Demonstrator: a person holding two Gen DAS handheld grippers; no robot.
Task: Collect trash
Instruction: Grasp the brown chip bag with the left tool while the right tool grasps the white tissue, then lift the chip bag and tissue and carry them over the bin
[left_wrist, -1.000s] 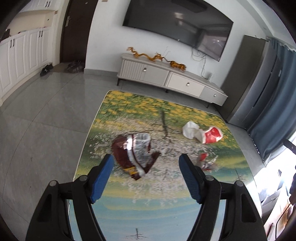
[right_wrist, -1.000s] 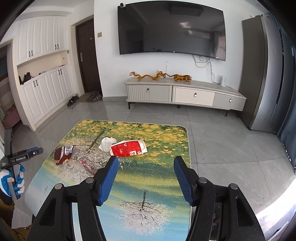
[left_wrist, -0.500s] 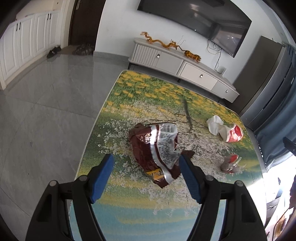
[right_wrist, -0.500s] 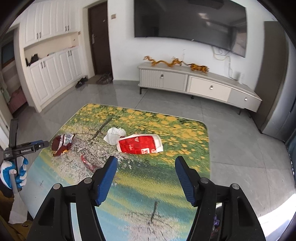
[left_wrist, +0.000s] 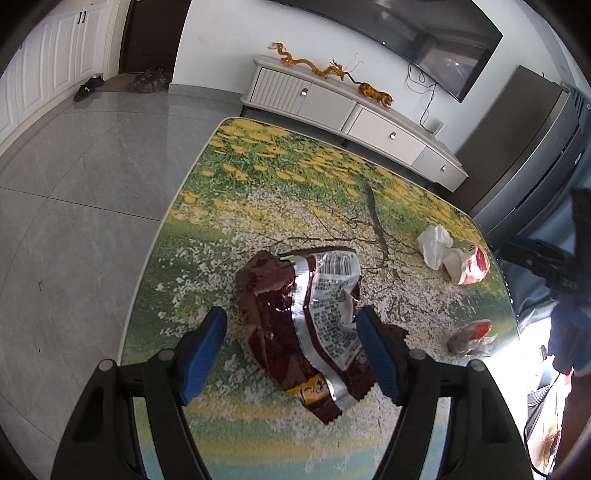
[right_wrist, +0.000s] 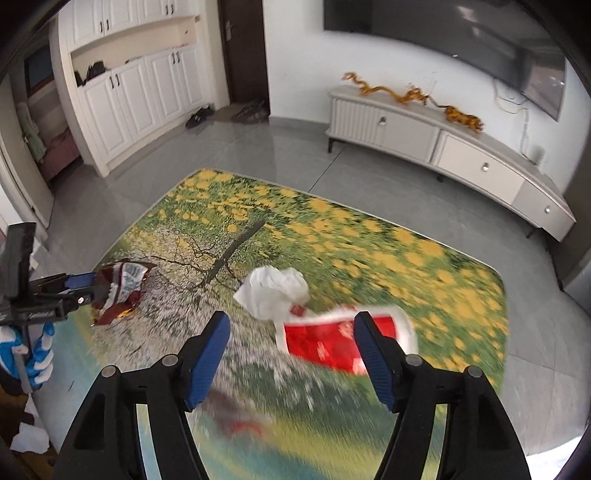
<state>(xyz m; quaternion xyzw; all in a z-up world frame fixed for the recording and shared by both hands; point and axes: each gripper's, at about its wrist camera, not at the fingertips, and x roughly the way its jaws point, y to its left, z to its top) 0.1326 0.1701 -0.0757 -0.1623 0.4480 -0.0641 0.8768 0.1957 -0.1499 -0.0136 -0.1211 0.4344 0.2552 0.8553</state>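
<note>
A crumpled brown and silver snack wrapper (left_wrist: 306, 325) lies on the flower-print table (left_wrist: 277, 173). My left gripper (left_wrist: 291, 328) is open, its blue fingers on either side of the wrapper. A white tissue (right_wrist: 273, 291) and a flattened red and white paper cup (right_wrist: 332, 339) lie together further right. My right gripper (right_wrist: 291, 332) is open just above them. A small red and clear wrapper (left_wrist: 471, 338) lies near the table's right edge. In the right wrist view the left gripper (right_wrist: 79, 290) shows at the snack wrapper (right_wrist: 118, 291).
The table's left edge (left_wrist: 147, 266) drops to a grey tiled floor. A white TV cabinet (left_wrist: 351, 114) with gold dragon ornaments stands against the far wall under a TV. White cupboards (right_wrist: 136, 92) and shoes are at the far left.
Both grippers have moved forward and down. The left one now straddles the snack wrapper. The right one has come close over the tissue and red cup. Both stay open.
</note>
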